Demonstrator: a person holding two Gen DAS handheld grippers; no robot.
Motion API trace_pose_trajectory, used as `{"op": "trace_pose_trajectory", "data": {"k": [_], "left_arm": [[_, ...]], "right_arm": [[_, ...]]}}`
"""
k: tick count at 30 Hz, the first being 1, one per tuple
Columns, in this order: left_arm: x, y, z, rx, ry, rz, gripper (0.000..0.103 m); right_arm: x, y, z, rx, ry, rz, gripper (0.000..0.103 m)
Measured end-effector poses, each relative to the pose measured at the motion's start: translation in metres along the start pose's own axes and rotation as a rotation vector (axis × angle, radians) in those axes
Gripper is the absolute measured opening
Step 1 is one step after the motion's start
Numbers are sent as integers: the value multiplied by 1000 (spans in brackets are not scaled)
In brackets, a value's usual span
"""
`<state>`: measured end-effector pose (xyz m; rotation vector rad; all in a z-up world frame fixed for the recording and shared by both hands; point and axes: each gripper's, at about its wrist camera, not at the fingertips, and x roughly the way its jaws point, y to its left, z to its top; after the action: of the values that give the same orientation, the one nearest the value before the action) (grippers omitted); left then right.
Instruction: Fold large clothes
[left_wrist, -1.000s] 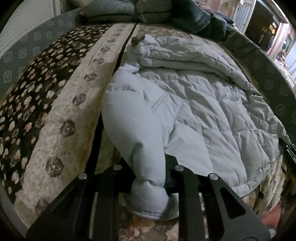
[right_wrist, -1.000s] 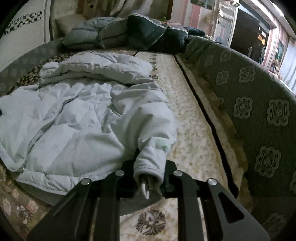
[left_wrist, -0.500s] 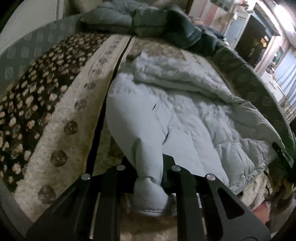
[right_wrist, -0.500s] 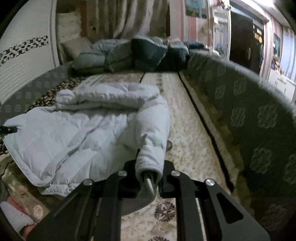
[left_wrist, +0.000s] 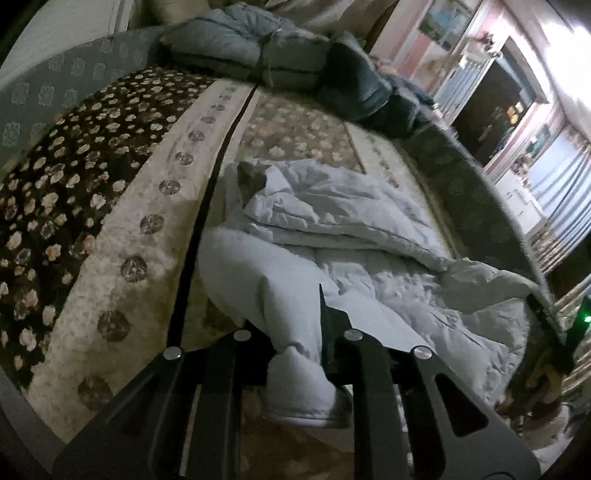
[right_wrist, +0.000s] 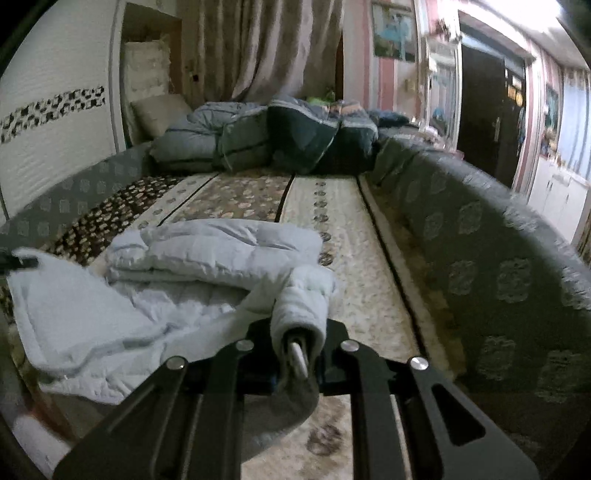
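Gripping one cuff each, the two grippers hold the pale blue padded jacket (left_wrist: 369, 240) above the near edge of the patterned bed cover (left_wrist: 122, 236). The left gripper (left_wrist: 295, 354) has its fingers narrow on the left sleeve (left_wrist: 258, 280). The right gripper (right_wrist: 297, 350) pinches the right sleeve (right_wrist: 303, 302). The jacket body seems to rest, crumpled, at the middle of the bed. Folded bedding (right_wrist: 266, 136) lies at the far edge.

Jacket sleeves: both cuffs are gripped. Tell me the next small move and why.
Probably carry both cuffs inward over the jacket's body. The left tool pinches the left sleeve near its cuff, the right tool the right sleeve, and both sleeves are raised while the body lies on the bed, so crossing the sleeves looks like the first fold.
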<state>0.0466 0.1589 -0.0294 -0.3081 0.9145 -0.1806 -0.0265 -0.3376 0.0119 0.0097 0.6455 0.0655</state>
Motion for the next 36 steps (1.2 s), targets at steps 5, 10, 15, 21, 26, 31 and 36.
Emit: {"op": "trace_pose_trajectory", "data": {"k": [5,10,15,21,26,31,36], "left_arm": [[20,-17,31,42,14,17,16],[15,-34,80,69,-16,32,16],[22,-40,130,69,-66,63,16],[84,-23,188,14,-35,99,17],[147,-7,226,-34,22,114,18],[206,13,214,-83,96,121,19],[237,27,195,-62,137,149,20]], "right_arm": [[31,-5,29,32,5,-6,14],[42,2,68,23,-43,-33,14],[71,-10,117,97,-81,-49,14],[147,-32,160,167,-25,-62,14],[213,-37,175,199,49,-85,14],[272,-33,161,199,147,-90,14],[318,-19,136,123,237,-99,15]]}}
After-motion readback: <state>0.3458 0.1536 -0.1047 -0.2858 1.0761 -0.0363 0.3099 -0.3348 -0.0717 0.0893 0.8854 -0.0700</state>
